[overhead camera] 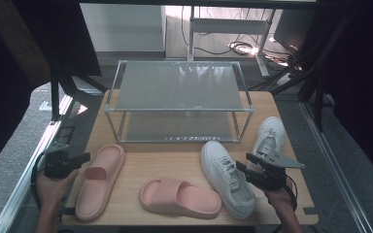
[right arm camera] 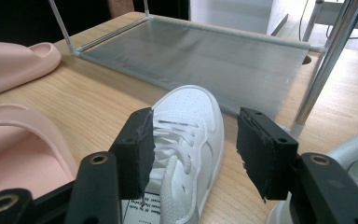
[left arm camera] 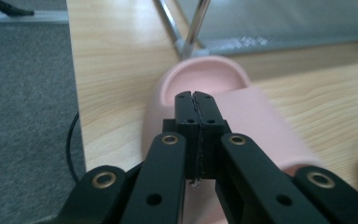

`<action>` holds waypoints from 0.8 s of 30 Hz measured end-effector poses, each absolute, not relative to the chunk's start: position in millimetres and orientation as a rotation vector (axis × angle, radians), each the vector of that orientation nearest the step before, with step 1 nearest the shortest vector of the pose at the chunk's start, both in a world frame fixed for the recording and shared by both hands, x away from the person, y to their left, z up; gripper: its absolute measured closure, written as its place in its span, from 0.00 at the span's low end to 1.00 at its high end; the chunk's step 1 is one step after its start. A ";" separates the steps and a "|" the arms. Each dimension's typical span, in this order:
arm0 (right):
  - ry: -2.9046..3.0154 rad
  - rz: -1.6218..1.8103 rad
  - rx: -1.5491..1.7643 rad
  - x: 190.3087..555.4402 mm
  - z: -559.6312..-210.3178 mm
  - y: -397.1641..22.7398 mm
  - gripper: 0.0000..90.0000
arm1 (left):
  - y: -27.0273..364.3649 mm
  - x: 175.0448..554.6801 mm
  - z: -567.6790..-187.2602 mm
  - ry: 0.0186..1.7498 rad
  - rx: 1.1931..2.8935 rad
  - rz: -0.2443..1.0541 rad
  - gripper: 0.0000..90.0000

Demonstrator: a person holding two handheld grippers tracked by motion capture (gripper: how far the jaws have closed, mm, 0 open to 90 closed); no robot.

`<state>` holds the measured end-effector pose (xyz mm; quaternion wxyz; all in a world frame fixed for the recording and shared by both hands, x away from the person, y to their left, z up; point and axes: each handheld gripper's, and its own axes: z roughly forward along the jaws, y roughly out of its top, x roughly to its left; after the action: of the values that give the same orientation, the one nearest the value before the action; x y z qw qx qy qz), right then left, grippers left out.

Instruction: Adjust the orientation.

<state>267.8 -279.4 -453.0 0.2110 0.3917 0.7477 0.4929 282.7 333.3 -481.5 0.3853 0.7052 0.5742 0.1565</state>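
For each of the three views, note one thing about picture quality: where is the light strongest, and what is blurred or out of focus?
High view: strongest light on the floor behind the shoe rack, dark at both edges. Left gripper view: the shut left gripper is sharp, the pink slipper and rack leg beyond are soft. Right gripper view: the open right gripper is blurred close up, the white sneaker crisper.

Two slides (overhead camera: pixel 99 179) left of two sneakers (overhead camera: pixel 227 177), rack (overhead camera: pixel 177 99) behind.
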 end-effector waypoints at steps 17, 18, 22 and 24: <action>2.079 1.354 1.084 266.6 -452.6 -278.1 0.51 | 343.6 300.8 -504.4 1.515 1.811 0.344 1.00; 2.078 1.355 1.084 266.7 -452.6 -278.4 0.51 | 344.4 300.6 -505.3 1.516 1.812 0.342 1.00; 2.074 1.357 1.092 267.1 -453.2 -279.3 0.51 | 348.4 297.9 -509.6 1.525 1.814 0.326 1.00; 2.076 1.355 1.094 267.3 -453.9 -278.7 0.51 | 350.0 297.1 -510.5 1.529 1.803 0.314 1.00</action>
<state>267.3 -278.7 -453.9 0.2140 0.3943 0.7484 0.4885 297.1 350.0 -510.5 0.3695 0.7024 0.5959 0.1222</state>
